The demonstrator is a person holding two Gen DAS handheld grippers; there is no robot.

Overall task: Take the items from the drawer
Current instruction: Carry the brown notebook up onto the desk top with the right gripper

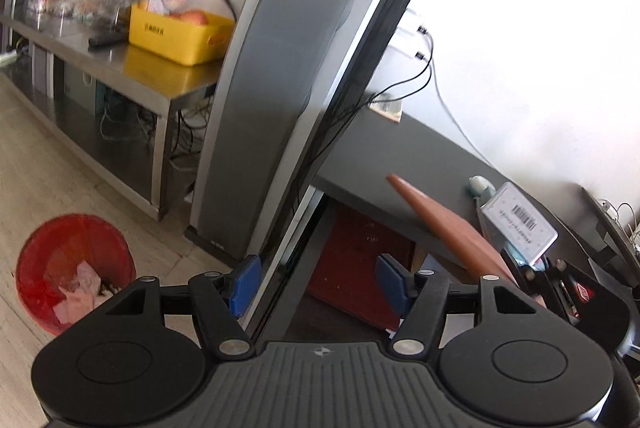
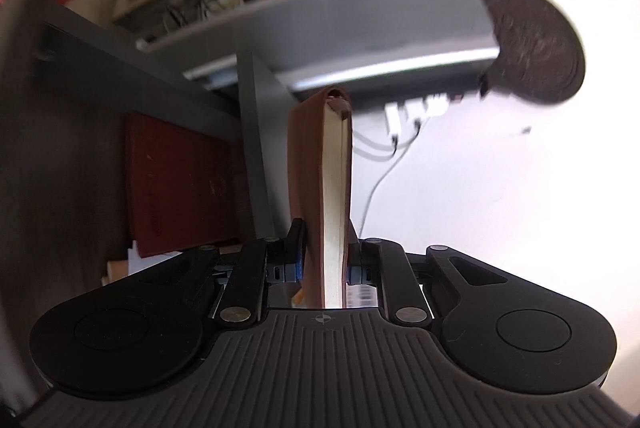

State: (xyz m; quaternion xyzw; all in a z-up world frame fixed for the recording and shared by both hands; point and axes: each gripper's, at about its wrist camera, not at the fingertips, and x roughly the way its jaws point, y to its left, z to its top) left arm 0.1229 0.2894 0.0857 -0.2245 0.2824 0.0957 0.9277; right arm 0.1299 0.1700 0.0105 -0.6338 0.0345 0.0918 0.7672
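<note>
Notebook [image 2: 320,188] upright in R tool [image 2: 324,260]

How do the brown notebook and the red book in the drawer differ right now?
The brown notebook stands on edge, clamped in the right gripper; the red book lies flat in the drawer, ungripped. The notebook's cover is tan-brown, the book's dark red. Both are closed.
</note>
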